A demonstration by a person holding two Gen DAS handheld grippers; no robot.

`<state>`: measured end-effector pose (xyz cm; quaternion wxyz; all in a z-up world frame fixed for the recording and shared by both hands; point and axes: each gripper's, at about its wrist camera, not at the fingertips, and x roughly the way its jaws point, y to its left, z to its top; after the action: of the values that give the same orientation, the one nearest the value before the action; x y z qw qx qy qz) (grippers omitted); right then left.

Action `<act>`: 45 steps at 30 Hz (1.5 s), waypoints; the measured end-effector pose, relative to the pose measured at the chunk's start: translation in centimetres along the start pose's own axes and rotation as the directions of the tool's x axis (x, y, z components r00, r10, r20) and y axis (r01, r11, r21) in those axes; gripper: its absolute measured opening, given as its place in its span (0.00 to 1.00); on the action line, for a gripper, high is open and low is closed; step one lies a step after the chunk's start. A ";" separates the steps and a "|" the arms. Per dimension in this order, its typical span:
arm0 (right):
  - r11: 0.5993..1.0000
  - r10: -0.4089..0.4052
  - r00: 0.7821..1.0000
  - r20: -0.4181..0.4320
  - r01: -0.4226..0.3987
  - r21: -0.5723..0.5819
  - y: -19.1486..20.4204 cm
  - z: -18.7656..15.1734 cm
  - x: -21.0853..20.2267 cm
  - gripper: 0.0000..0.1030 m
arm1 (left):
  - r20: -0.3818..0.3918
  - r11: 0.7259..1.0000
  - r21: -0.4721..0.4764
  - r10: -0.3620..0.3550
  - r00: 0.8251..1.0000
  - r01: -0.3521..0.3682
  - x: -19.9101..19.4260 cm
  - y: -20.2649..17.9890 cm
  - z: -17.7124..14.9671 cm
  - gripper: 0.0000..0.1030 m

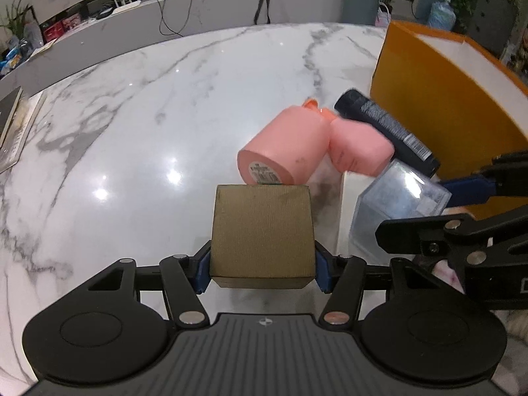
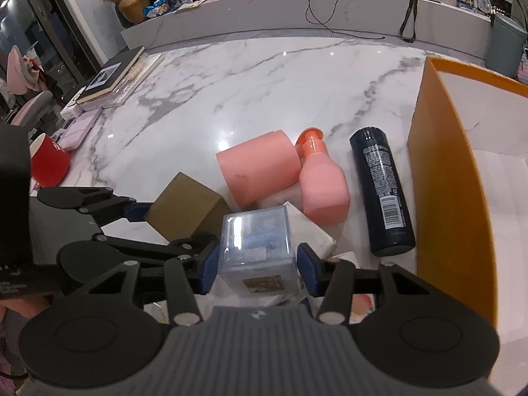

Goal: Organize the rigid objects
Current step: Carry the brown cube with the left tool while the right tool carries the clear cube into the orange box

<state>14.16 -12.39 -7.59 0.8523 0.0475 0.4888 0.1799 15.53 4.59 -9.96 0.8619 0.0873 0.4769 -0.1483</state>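
My left gripper [image 1: 262, 269] is shut on a brown cardboard cube [image 1: 262, 231], held above the marble table; the cube also shows in the right wrist view [image 2: 188, 206]. My right gripper [image 2: 257, 267] is shut on a clear plastic cube with blue contents [image 2: 259, 247], also seen from the left [image 1: 401, 198]. A pink cylinder [image 2: 260, 166], a pink pump bottle [image 2: 323, 184] and a black bottle [image 2: 381, 188] lie on the table ahead. An orange box with a white inside [image 2: 452, 178] stands open at the right.
A white box [image 2: 313, 231] lies under the clear cube. A red cup [image 2: 49, 161], books [image 2: 112, 76] and a lilac case [image 2: 79, 128] sit at the table's left. A counter with cables runs behind.
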 end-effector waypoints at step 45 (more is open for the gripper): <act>0.955 -0.256 0.966 0.021 0.250 0.160 -18.9 -2.8 -12.5 0.47 | -0.182 0.701 0.617 -0.315 0.931 0.358 -1.4 -22.7 9.7 0.65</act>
<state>10.96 -34.64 -3.71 0.8720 0.0548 0.4856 0.0295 14.89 -19.36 -3.86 0.7225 0.2920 0.4318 -0.4541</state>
